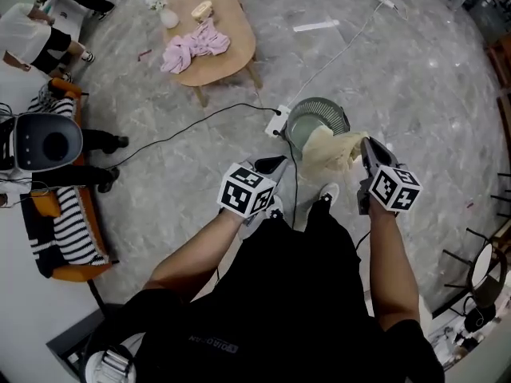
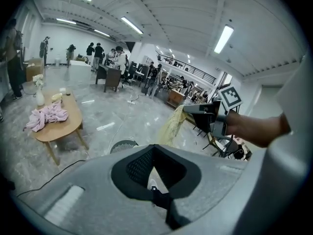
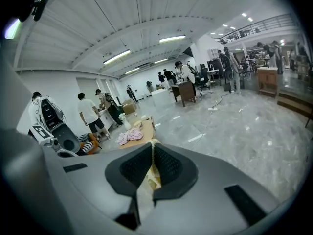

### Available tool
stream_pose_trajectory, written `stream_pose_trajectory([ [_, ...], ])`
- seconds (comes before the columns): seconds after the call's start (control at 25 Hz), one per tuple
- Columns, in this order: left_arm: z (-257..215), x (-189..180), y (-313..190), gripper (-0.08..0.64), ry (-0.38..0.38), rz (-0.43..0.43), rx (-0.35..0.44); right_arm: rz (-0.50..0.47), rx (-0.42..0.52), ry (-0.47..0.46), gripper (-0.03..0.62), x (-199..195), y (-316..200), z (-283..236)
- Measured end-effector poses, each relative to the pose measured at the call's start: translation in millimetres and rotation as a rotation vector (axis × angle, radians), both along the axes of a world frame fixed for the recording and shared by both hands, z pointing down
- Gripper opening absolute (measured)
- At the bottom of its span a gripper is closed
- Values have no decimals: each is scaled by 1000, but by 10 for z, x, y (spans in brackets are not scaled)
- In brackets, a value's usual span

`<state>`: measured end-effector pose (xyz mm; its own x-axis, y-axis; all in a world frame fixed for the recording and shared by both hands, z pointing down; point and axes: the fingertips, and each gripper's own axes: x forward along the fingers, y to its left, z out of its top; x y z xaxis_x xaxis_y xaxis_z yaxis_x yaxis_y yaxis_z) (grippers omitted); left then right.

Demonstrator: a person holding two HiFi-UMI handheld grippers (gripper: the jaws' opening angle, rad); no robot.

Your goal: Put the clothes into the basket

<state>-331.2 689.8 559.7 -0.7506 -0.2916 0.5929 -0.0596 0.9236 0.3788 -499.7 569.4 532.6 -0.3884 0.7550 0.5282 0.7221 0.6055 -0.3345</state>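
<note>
The cream cloth (image 1: 330, 152) is hanging from your right gripper (image 1: 369, 152). In the right gripper view the jaws are pinched together with a fold of it (image 3: 152, 173) caught between the pads, so that grip looks solid. The rest of the fabric bunches and drapes off to the left of the jaws, long axis pretty much straight down.

From the head view, the low end of the cloth overlaps the near-right rim of the basket (image 1: 335, 112), which sits on the floor just ahead of your feet. So I'd say the basket is down and a bit forward-left of your right gripper, not dead under it. That's the bit that matters: nudge that hand forward and left so the bulk hangs over the middle of the opening, then let go. Drop it here and I reckon part of it could flop over the rim.

Your left gripper (image 1: 271, 164) is just beside the basket on its near-left side. Its jaws are closed with nothing in them; you only see floor and a shoe through the gap. It's close, but the right gripper has the cloth, so this is the right one's job.

Further out, there's a pink pile of clothes (image 1: 194, 48) at the near left edge of the wooden table (image 1: 231, 6), well apart from the basket. My guess is that's next.
</note>
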Motion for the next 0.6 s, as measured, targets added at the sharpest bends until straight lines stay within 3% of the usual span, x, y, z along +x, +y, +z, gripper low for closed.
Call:
stream_pose_trajectory([
  [0.24, 95, -117, 198, 0, 21, -70, 3, -38, 34, -1, 33, -437, 344, 229],
  [0.6, 214, -381, 304, 0, 73, -155, 2, -145, 164, 69, 34, -913, 810, 1099],
])
